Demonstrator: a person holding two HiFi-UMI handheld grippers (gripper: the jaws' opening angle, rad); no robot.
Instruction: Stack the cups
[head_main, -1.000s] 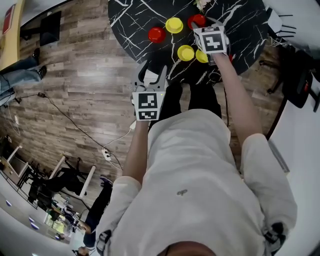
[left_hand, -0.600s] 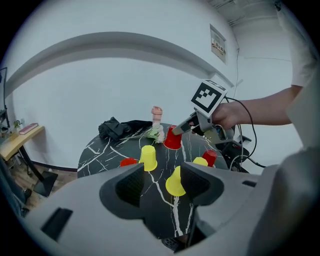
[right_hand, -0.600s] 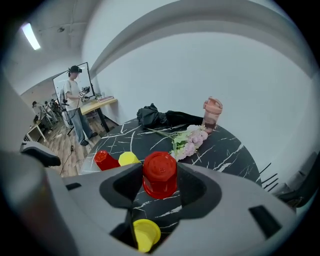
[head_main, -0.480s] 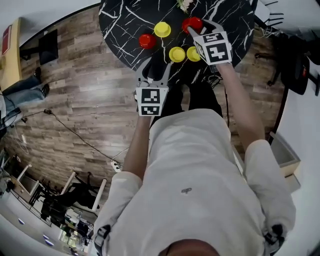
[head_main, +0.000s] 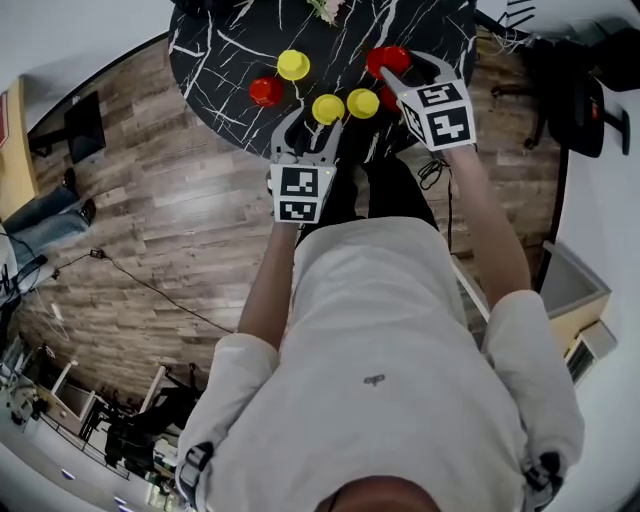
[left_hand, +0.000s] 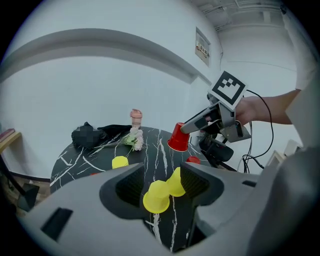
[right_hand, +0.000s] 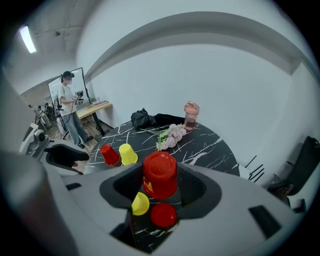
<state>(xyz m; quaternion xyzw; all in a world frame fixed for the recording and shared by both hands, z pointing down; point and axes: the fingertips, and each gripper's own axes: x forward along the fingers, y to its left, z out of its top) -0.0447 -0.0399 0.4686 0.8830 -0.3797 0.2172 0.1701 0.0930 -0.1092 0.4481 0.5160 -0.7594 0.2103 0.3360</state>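
Observation:
My right gripper (head_main: 396, 66) is shut on an upside-down red cup (right_hand: 160, 175), which hangs in the air above the black marbled table (head_main: 230, 45); the left gripper view shows this red cup (left_hand: 178, 137) clear of the tabletop. Below it stand another red cup (right_hand: 163, 215) and a yellow cup (right_hand: 140, 203). My left gripper (head_main: 312, 130) is open at the table's near edge, and two yellow cups (left_hand: 156, 196) show between its jaws without touching them. One more red cup (head_main: 265, 90) and a yellow cup (head_main: 293, 64) stand to the left.
Flowers (right_hand: 170, 135), a pink bottle (right_hand: 190, 115) and a dark cloth (right_hand: 142, 118) lie at the table's far side. A person (right_hand: 67, 100) stands by a desk in the background. Wooden floor (head_main: 180, 220) surrounds the table, with a cable across it.
My right gripper has risen with the red cup in it. My left gripper has moved forward to the table's edge, closer to the yellow cups.

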